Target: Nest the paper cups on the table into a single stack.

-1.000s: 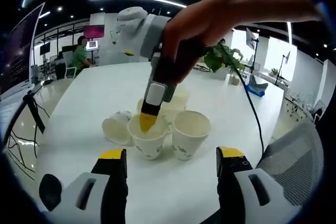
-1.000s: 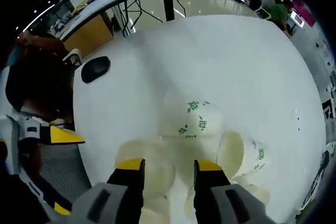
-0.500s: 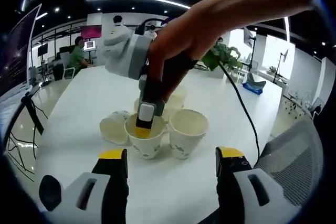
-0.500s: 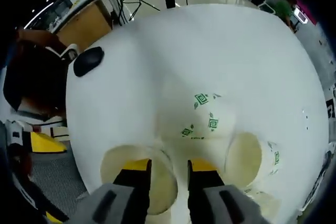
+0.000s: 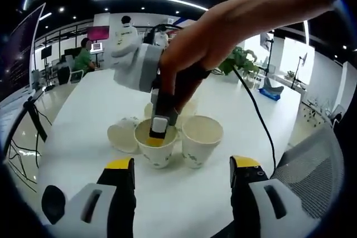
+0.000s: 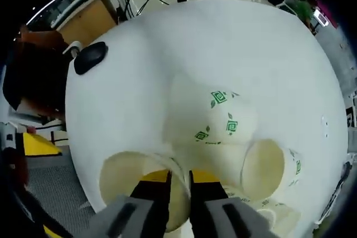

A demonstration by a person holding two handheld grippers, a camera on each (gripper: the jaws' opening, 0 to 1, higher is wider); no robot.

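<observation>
A: Paper cups, clustered mid-bench (image 5: 72,115). In the left gripper view, the near-left cup (image 5: 156,147) stands upright just beside the near-right cup (image 5: 198,140); a tipped cup (image 5: 122,135) lies to their left, and more cups (image 5: 187,105) sit behind, partly hidden by the arm.

B: Right tool?

A: Right tool (image 5: 156,136) comes down from above, one jaw inside the near-left cup. In the right gripper view its jaws are nearly together around that cup's rim (image 6: 177,174). Looks like a pinch on the wall, one jaw in, one out.

B: Left tool?

A: Left tool (image 5: 181,174) is spread wide, holding nothing, hovering near the bench edge, apart from the cups.

B: How to do the lift well?

A: My read: confirm the pinch is firm before raising. Thin paper wall will buckle if squeezed hard, so grip just enough. Lift straight up; the near-right cup is almost touching and would get dragged by a sideways pull.

B: Then?

A: Centre it over an upright cup, likely the near-right one, mouths aligned, and lower vertically. If the receiver slides, steady it with the left tool. Don't press hard; nested paper cups jam.

B: Risk?

A: Knocking the cups behind, and the rim slipping out of the pinch.
</observation>
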